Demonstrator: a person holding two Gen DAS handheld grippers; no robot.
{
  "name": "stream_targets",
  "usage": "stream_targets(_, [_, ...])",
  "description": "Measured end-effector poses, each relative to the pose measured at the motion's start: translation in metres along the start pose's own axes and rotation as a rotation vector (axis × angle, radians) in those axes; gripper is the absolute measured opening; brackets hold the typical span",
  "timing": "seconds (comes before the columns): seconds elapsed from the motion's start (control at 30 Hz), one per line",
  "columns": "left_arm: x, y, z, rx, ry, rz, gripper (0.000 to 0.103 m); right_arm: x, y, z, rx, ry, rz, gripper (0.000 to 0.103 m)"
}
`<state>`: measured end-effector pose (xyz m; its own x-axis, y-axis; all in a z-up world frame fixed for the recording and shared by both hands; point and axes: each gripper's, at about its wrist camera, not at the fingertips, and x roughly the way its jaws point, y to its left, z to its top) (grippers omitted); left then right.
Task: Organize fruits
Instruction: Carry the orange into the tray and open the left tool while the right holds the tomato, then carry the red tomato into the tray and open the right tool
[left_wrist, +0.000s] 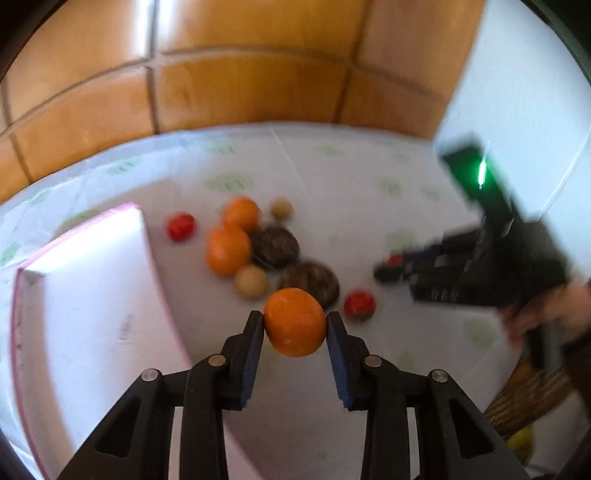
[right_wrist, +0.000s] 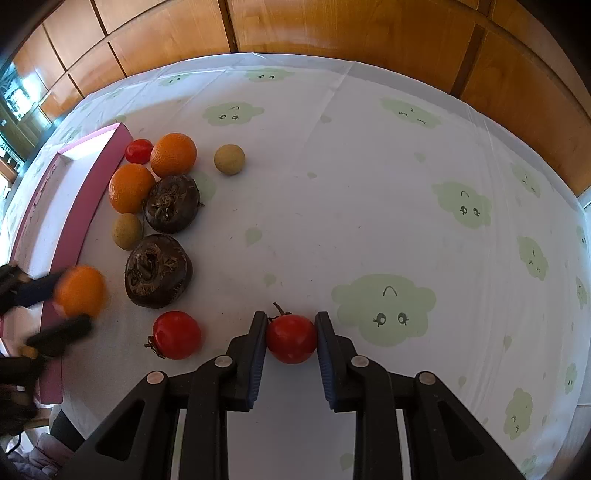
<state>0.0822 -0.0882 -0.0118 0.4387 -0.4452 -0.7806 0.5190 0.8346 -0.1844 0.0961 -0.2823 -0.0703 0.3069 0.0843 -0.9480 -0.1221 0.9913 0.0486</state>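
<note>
My left gripper (left_wrist: 295, 323) is shut on an orange (left_wrist: 294, 322) and holds it above the table next to the pink-rimmed white box (left_wrist: 92, 295); it also shows blurred in the right wrist view (right_wrist: 79, 291). My right gripper (right_wrist: 291, 338) is shut on a red tomato (right_wrist: 291, 339) just over the tablecloth. On the cloth lie two more oranges (right_wrist: 173, 154) (right_wrist: 131, 187), two dark brown round fruits (right_wrist: 171, 208) (right_wrist: 159, 271), two small tan fruits (right_wrist: 229, 159) (right_wrist: 126, 231) and two loose tomatoes (right_wrist: 176, 334) (right_wrist: 138, 150).
The table wears a white cloth with green cloud faces (right_wrist: 384, 310). Wooden panelling (right_wrist: 332, 26) stands behind the table. The box (right_wrist: 55, 206) lies along the left edge. The right gripper body and hand show at the right of the left wrist view (left_wrist: 480, 266).
</note>
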Motion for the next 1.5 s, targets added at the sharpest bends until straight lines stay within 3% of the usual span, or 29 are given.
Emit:
stream_targets(0.07, [-0.022, 0.02, 0.005, -0.057, -0.068, 0.027, 0.035, 0.0, -0.001, 0.0, -0.003, -0.001, -0.001, 0.026])
stream_targets(0.17, [-0.039, 0.057, 0.012, -0.137, -0.126, 0.14, 0.035, 0.0, -0.002, 0.0, -0.004, 0.001, 0.0, 0.026])
stream_targets(0.3, [-0.033, 0.112, 0.014, -0.238, -0.113, 0.301, 0.035, 0.001, -0.002, 0.0, -0.01, 0.0, -0.004, 0.026])
stream_targets(0.43, [-0.025, 0.145, 0.01, -0.312, -0.072, 0.404, 0.036, 0.001, -0.002, 0.0, -0.013, -0.003, -0.005, 0.026])
stream_targets(0.53, [-0.034, 0.15, 0.001, -0.346, -0.091, 0.416, 0.053, 0.002, -0.002, 0.0, -0.015, -0.006, -0.005, 0.026])
stream_targets(0.9, [-0.065, 0.108, -0.049, -0.373, -0.107, 0.439, 0.056, -0.004, -0.006, -0.003, 0.014, -0.035, -0.011, 0.025])
stream_targets(1.1, [-0.079, 0.103, -0.068, -0.375, -0.112, 0.478, 0.063, -0.033, -0.005, -0.002, 0.047, -0.128, 0.034, 0.025])
stream_targets(1.3, [-0.091, 0.107, -0.075, -0.405, -0.133, 0.492, 0.068, -0.059, 0.05, 0.0, -0.04, -0.194, 0.175, 0.025])
stream_targets(1.5, [-0.097, 0.107, -0.081, -0.408, -0.147, 0.495, 0.07, -0.062, 0.121, 0.009, -0.147, -0.19, 0.314, 0.025])
